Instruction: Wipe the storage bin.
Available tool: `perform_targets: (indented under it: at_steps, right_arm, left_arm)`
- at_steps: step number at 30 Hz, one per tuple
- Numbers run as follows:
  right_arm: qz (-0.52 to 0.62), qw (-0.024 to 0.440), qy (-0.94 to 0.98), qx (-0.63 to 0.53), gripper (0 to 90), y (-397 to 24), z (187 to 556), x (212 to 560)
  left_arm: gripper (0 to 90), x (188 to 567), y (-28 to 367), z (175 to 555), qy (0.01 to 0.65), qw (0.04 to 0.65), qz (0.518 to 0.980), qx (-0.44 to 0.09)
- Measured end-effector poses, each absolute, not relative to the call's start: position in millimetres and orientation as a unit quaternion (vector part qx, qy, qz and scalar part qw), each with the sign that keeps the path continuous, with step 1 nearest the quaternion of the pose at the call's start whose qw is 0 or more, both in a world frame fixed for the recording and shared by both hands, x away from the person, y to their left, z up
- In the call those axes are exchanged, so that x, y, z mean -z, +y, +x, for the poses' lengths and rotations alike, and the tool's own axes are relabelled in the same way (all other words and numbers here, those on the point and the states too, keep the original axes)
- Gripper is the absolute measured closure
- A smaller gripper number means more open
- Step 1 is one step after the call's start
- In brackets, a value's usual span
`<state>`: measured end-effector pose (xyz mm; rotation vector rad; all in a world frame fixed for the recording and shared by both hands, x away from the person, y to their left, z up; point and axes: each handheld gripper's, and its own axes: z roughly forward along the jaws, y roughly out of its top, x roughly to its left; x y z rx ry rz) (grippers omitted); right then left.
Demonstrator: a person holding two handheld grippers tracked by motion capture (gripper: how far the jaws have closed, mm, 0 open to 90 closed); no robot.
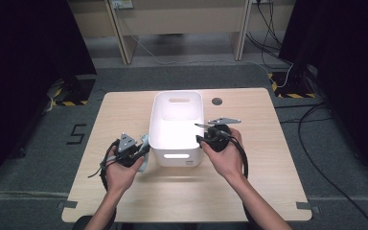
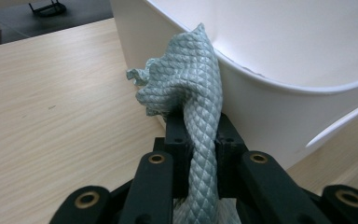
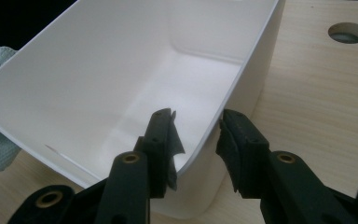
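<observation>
At the white bin's [image 1: 176, 125] 9 o'clock side, a pale green cloth [image 2: 193, 79] is clamped in the left hand-held gripper [image 1: 143, 150], while the bin's 3 o'clock wall is straddled, ungripped, by the open right hand-held gripper [image 3: 196, 135]; pinching that wall is probably called for next, then wiping.

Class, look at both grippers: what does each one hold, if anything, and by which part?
The left gripper is shut on the pale green cloth, pinching a bunched fold. The right gripper straddles the white bin wall, pads apart, holding nothing.
</observation>
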<state>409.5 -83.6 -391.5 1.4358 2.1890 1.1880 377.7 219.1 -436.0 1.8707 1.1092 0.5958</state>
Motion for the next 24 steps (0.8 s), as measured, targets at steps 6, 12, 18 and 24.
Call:
perform_targets:
  at_steps: [6,12,18,24]
  right_arm:
    - [0.501,0.135,0.751,-0.408,63.9,-87.8,409.6,392.3]
    - [0.492,0.134,0.754,-0.414,62.5,-91.7,402.6,385.2]
    - [0.498,0.149,0.735,-0.436,61.1,-122.2,397.9,370.1]
    - [0.535,0.152,0.722,-0.413,61.2,-152.1,403.5,388.4]
  left_arm:
    - [79.0,438.8,214.9,386.1,0.444,0.423,0.753,-0.239]
    - [78.0,446.4,233.6,385.7,0.461,0.411,0.745,-0.253]
    - [77.2,468.2,272.2,385.0,0.507,0.365,0.738,-0.254]
    - [75.2,480.2,288.0,396.9,0.536,0.351,0.728,-0.247]
